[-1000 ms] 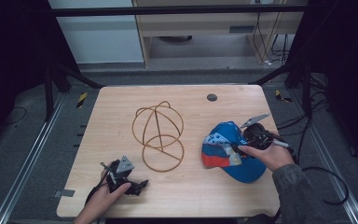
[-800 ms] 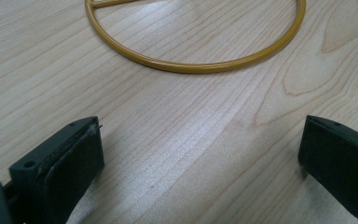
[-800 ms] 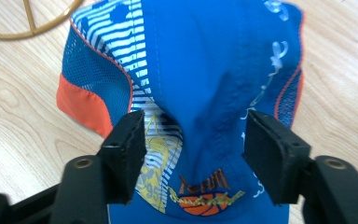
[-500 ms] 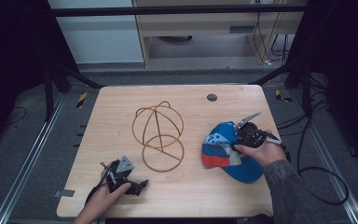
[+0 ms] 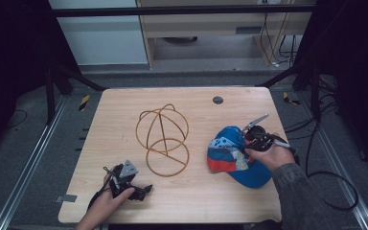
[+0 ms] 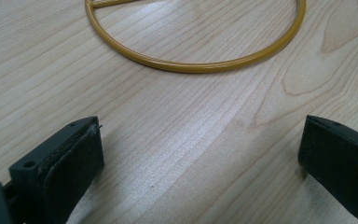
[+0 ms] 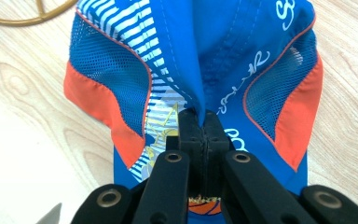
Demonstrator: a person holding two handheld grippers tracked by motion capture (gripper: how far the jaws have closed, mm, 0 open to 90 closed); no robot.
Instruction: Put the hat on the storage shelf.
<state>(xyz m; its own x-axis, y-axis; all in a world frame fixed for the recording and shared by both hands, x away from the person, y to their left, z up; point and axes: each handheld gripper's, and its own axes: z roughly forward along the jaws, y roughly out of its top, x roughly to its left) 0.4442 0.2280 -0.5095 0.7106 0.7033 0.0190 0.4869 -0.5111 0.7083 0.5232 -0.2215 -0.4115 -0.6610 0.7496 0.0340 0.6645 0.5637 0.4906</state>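
Cap (image 5: 235, 154) is the thing in hand: a blue cloth one with orange side panels, mesh patches and striped print, lying on the right half of the wooden surface (image 5: 191, 201), just right of the gold wire stand (image 5: 163, 139) and apart from it. By its look it is light and soft; the crown folds easily, the mesh could snag, and the cloth will sag and swing once it is off the surface, so a lift should be slow. A pinch on a fold of the crown fabric, as here, or on the stiffer brim should hold well enough, since the cloth is not slippery. The right claw (image 7: 198, 123) has just been closing and now stands pressed together on a raised ridge of blue fabric at the middle of the cap, with the cloth bunched up between its pads and the rest of the cap spreading away in front of it. The left claw (image 6: 200, 154) is spread wide with nothing between its pads, low over bare wood near the front left of the surface, with the stand's ring just ahead and the cap well apart from it.
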